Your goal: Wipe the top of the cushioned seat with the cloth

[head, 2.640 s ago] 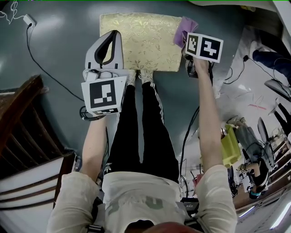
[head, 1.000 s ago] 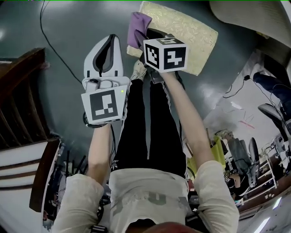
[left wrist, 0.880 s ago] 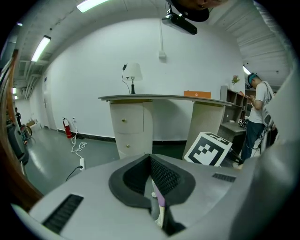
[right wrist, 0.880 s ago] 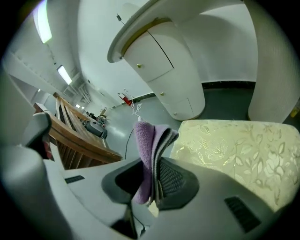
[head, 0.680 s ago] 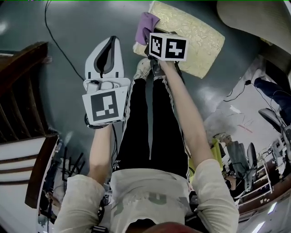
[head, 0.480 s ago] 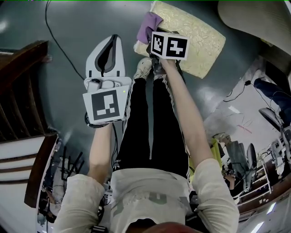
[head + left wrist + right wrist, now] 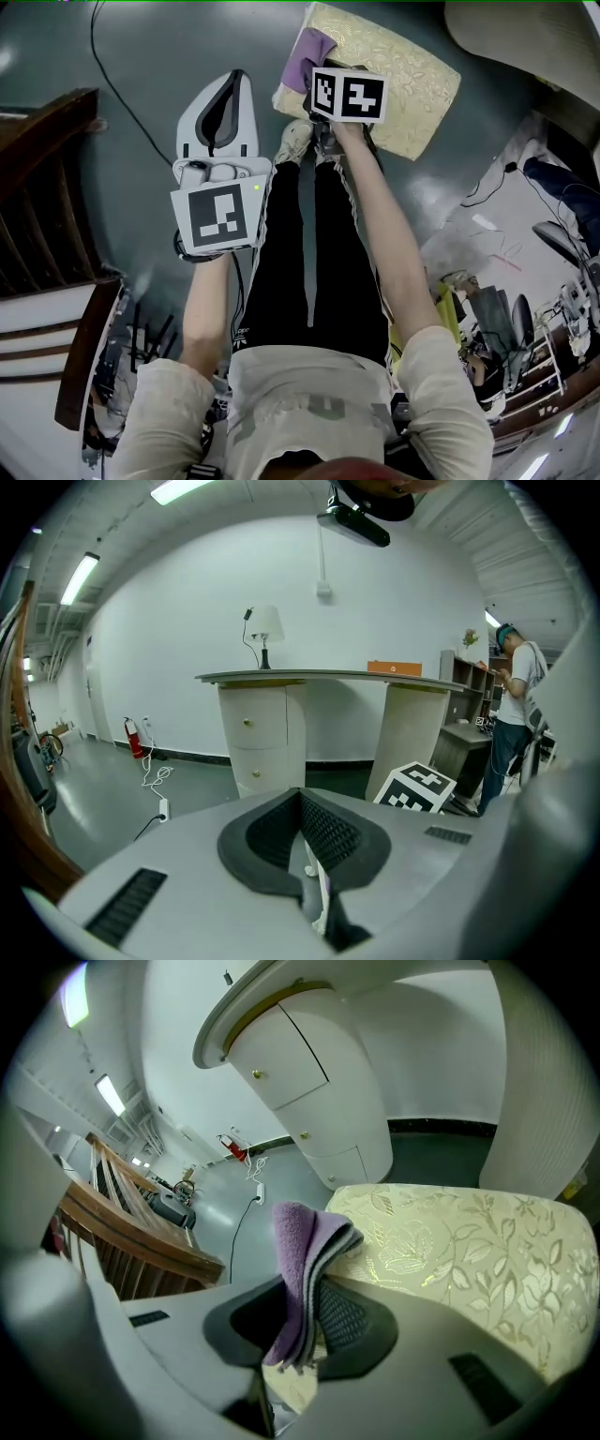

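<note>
The cushioned seat (image 7: 394,70) is a cream pad with a gold leaf pattern, lying on the grey floor in front of the person's shoes. My right gripper (image 7: 315,79) is shut on a folded purple cloth (image 7: 309,56) at the seat's near left corner. In the right gripper view the cloth (image 7: 302,1241) sticks up from between the jaws of that gripper (image 7: 305,1321), with the seat (image 7: 459,1251) just beyond. My left gripper (image 7: 228,86) hangs over bare floor to the left of the seat, shut and empty; its jaws (image 7: 302,803) meet with nothing between them.
A dark wooden chair frame (image 7: 47,206) stands at the left. A black cable (image 7: 117,84) runs over the floor. A white curved desk (image 7: 309,682) with pedestals lies beyond. Clutter and cables (image 7: 525,300) fill the right side, where a person (image 7: 517,700) stands.
The right gripper has carried the cloth from the seat's right edge across to its left near corner. In the last second it edged slightly farther onto the seat. The left gripper has stayed put.
</note>
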### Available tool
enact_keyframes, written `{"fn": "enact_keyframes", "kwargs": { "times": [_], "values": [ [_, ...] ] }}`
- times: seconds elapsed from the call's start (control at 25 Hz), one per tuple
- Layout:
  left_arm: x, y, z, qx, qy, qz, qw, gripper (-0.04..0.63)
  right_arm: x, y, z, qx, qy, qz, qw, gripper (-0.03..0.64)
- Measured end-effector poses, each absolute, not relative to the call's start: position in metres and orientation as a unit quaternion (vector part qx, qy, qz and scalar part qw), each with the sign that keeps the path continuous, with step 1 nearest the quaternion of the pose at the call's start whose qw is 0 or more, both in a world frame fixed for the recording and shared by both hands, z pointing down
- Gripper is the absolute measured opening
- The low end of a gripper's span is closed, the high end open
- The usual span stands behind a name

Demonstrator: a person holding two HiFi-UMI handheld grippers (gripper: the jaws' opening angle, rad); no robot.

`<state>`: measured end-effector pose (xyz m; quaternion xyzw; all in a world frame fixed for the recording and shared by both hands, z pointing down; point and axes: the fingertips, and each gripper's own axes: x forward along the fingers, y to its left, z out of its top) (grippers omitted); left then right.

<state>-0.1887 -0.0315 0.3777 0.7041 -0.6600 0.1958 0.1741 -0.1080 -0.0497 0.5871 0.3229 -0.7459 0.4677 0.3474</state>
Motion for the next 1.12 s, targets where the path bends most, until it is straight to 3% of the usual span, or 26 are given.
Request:
{"fn": "enact_keyframes", "kwargs": {
  "times": [0.52, 1.12],
  "values": [
    [-0.148, -0.051, 0.371, 0.740, -0.623, 0.192, 0.166, 0.006, -0.040, -0.043, 0.584, 0.352, -0.729, 0.465, 0.358, 0.089],
    [-0.063, -0.071, 0.376, 0.787, -0.562, 0.200, 0.156, 0.006, 0.122, -0.030, 0.586, 0.419, -0.682, 0.438, 0.409, 0.089]
  ]
}}
